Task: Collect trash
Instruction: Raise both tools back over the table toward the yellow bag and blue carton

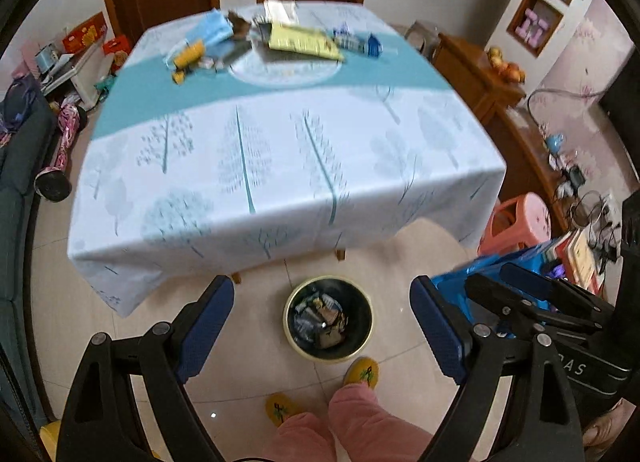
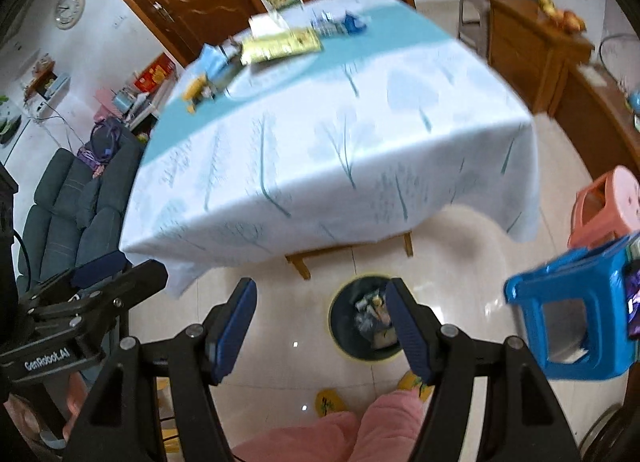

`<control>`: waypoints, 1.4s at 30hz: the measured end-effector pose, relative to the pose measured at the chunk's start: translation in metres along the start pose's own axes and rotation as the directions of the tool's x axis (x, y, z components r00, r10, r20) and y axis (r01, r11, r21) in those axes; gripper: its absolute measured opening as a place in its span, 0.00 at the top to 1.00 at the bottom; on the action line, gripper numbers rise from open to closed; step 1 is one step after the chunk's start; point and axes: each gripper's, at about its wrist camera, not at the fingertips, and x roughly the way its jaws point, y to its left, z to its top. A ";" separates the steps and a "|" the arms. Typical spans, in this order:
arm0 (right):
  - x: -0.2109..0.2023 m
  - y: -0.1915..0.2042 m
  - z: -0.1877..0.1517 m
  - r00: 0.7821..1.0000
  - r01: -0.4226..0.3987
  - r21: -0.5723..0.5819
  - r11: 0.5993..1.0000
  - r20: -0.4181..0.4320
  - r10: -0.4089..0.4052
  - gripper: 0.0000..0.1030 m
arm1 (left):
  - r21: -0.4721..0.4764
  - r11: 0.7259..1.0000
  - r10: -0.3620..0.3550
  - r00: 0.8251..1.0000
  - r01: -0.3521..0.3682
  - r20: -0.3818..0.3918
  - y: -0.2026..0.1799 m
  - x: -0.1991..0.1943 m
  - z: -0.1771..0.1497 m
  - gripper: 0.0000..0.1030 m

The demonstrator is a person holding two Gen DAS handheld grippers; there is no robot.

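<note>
STEP: between pickups | left gripper [image 1: 322,328] and right gripper [image 2: 322,328] spread wide, nothing held | trash bin [image 1: 328,320] on floor, part-filled | wrappers [image 1: 304,42] heaped at table's far side | NEXT: long reach needed.

L wrist: high, tilted down, table [image 1: 280,158] ahead | R wrist: same, from right | shared: table, bin [image 1: 328,320], floor
</note>
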 end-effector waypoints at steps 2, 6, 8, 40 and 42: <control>-0.011 0.002 0.006 1.000 0.003 -0.016 1.000 0.031 -0.002 0.35 | -0.008 1.000 0.007 1.000 -0.006 0.029 -0.001 -0.011 0.006 0.14; -0.034 0.006 0.022 0.997 0.001 -0.057 0.998 0.078 0.004 0.35 | -0.018 1.000 0.025 0.996 -0.024 0.084 -0.007 -0.029 0.021 0.14; -0.040 0.007 0.029 0.996 -0.003 -0.080 0.997 0.093 0.010 0.35 | -0.028 0.999 0.036 0.993 -0.033 0.113 -0.012 -0.034 0.026 0.14; 0.026 0.022 0.190 0.987 0.075 -0.295 0.952 0.157 -0.029 0.35 | -0.246 0.966 -0.059 0.993 0.082 0.099 0.040 0.046 0.179 0.14; 0.036 0.024 0.208 0.985 0.103 -0.283 0.954 0.162 -0.058 0.35 | -0.238 0.966 -0.087 0.994 0.102 0.072 0.050 0.069 0.205 0.14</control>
